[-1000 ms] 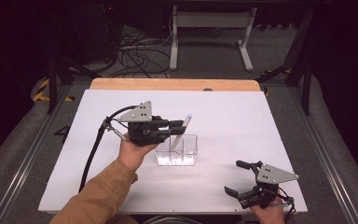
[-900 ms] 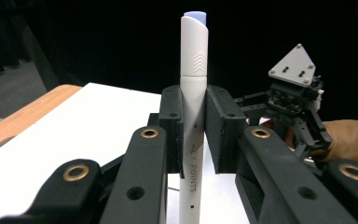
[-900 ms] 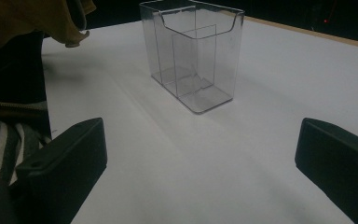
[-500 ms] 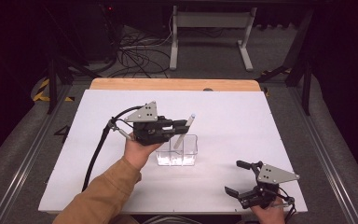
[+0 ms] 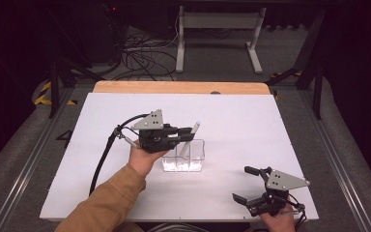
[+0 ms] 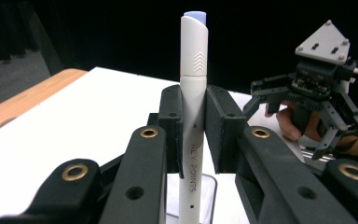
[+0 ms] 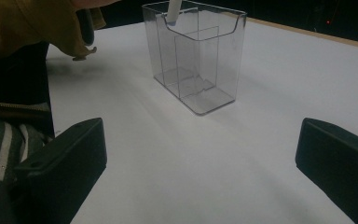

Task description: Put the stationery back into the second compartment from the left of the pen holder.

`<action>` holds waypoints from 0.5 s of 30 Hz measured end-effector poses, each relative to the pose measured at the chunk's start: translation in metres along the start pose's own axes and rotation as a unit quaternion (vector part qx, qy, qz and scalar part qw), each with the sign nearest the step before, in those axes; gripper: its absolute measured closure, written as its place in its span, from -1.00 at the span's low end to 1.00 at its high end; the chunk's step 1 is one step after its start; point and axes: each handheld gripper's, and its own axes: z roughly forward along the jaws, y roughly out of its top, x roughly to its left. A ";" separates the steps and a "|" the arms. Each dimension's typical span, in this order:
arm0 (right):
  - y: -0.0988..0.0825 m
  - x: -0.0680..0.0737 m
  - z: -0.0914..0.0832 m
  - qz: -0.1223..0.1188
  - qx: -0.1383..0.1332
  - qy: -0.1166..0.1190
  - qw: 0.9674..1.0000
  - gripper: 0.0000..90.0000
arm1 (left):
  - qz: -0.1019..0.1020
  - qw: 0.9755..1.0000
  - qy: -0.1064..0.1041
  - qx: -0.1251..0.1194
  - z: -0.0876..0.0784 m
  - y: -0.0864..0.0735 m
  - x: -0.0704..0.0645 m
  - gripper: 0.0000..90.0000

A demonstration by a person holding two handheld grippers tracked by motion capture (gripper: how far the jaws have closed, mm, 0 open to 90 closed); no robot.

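1. The left gripper [image 5: 187, 135] is clamping a white marker [image 6: 192, 116] between its two black pads [image 6: 171, 126]; the jaws are standing nearly closed, pressing on the barrel from both sides.
2. In the left gripper view the marker is standing upright between the pads, its pale blue cap end [image 6: 195, 16] rising well above them and its printed lower barrel running down below them.
3. In the high view the marker is leaning, its top tilting up and to the right, and its lower end is dipping into the clear plastic holder [image 5: 183, 157].
4. In the right gripper view the white tip is showing just inside the top of the holder's far left compartment, above the floor of the holder; whether it is touching a wall, I cannot tell.
5. The holder is standing upright near the middle of the white table [image 5: 270, 125], with clear dividers splitting it into compartments.
6. The left hand [image 5: 145, 157], in a tan sleeve [image 5: 104, 205], is gripping the left gripper's body just left of the holder, with a black cable [image 5: 101, 159] trailing from it toward the near edge.
7. The right gripper [image 5: 249, 186] is sitting at the near right corner of the table, well apart from the holder, with its jaws spreading wide and nothing between them.
8. The right hand [image 5: 280, 223] is holding it at the table's near edge.
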 end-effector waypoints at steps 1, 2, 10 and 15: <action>0.000 0.000 0.000 -0.001 0.000 0.000 1.000 -0.95 | -0.002 1.000 0.000 0.002 0.001 -0.002 0.000 0.73; 0.000 0.000 0.000 -0.001 0.000 0.000 1.000 -0.95 | -0.003 1.000 0.000 0.005 0.001 -0.003 0.001 0.73; 0.000 0.000 0.001 -0.003 -0.001 0.002 1.000 -0.95 | -0.002 1.000 0.001 0.026 0.007 -0.010 0.000 0.73; 0.000 0.000 0.001 -0.004 -0.001 0.004 1.000 -0.95 | -0.005 1.000 0.006 0.030 0.009 -0.017 0.001 0.73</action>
